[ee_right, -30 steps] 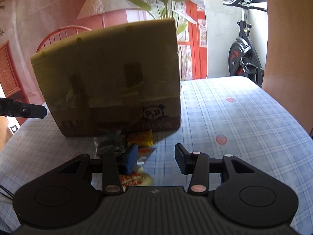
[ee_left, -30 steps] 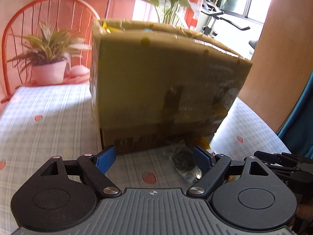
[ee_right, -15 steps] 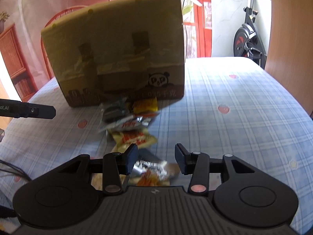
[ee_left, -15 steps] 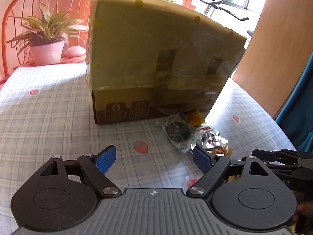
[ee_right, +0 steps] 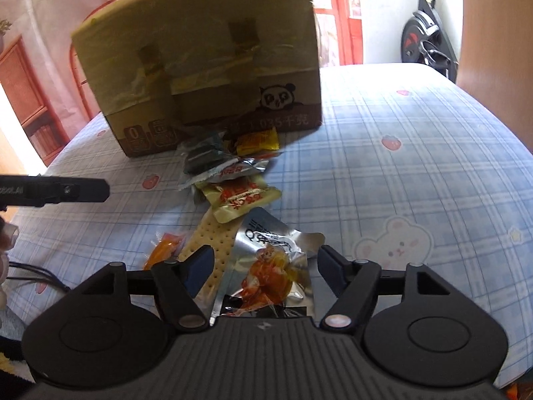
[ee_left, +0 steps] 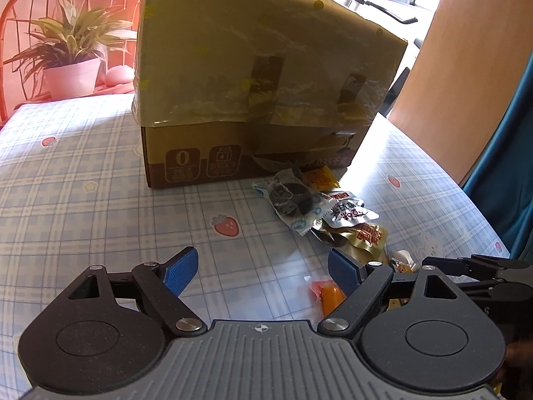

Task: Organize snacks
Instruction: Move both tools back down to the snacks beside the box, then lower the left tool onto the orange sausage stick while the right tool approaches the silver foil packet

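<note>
Both tongs have sunk toward the tabletop (ee_left: 83, 200). The left tongs (ee_left: 261, 270) gape empty; the right tongs (ee_right: 265, 263), just spreading, straddle a silver snack packet (ee_right: 276, 266) untouched, before the cardboard box (ee_right: 200, 66).

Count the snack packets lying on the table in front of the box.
7, though overlaps may hide more: yellow packet and dark cookie packet by the box, silver sachet, gold pouch, cracker strip, orange candy, foil packet between the right claw's fingers.
</note>
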Demonstrator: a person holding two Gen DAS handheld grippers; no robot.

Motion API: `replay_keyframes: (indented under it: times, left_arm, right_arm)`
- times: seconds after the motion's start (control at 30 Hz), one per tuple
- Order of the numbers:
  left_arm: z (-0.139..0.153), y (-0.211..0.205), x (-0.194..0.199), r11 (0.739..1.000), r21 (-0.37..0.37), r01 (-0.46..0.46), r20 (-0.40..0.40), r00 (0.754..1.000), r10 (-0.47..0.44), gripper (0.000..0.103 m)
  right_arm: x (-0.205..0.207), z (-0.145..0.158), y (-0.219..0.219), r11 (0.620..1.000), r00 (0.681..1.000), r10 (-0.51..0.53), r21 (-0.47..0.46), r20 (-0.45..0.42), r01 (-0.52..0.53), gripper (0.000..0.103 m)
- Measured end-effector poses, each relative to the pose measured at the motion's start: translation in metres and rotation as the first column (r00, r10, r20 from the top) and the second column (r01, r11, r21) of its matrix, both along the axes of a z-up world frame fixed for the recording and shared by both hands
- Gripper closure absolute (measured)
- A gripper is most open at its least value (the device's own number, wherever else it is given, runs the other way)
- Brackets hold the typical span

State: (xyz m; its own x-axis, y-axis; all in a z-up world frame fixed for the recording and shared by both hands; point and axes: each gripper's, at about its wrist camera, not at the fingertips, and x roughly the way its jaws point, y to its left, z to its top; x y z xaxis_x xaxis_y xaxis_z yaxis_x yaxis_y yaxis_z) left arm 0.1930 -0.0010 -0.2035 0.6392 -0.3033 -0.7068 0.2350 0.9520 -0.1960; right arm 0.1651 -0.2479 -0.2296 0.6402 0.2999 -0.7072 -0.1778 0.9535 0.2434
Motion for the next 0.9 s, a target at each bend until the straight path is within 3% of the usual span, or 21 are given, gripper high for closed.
replay_keyframes:
  times: [0.17,0.33,0.47,0.9]
  left_arm:
    - [-0.003,-0.002,0.000,1.000,-0.004,0.002,-0.014,1.000,-0.003,0.016]
    - [-0.005,-0.003,0.000,1.000,-0.005,0.013,-0.024,1.000,-0.013,0.016]
    - [-0.008,-0.004,-0.001,0.999,-0.016,0.027,-0.038,0.999,-0.028,0.017]
    - [-0.029,-0.027,0.002,0.988,-0.047,0.150,-0.132,0.979,-0.155,0.016]
  right_arm:
    - [0.005,-0.009,-0.009,0.997,0.998,-0.044,0.063,-0.053,0.047,0.031]
    - [0.006,-0.010,-0.005,0.997,0.999,-0.036,0.061,-0.038,0.038,0.030]
    - [0.005,-0.010,-0.004,0.997,1.000,-0.021,0.080,-0.018,0.022,0.043]
    - [0.002,-0.011,-0.002,0.996,1.000,-0.017,0.085,0.025,0.015,0.045]
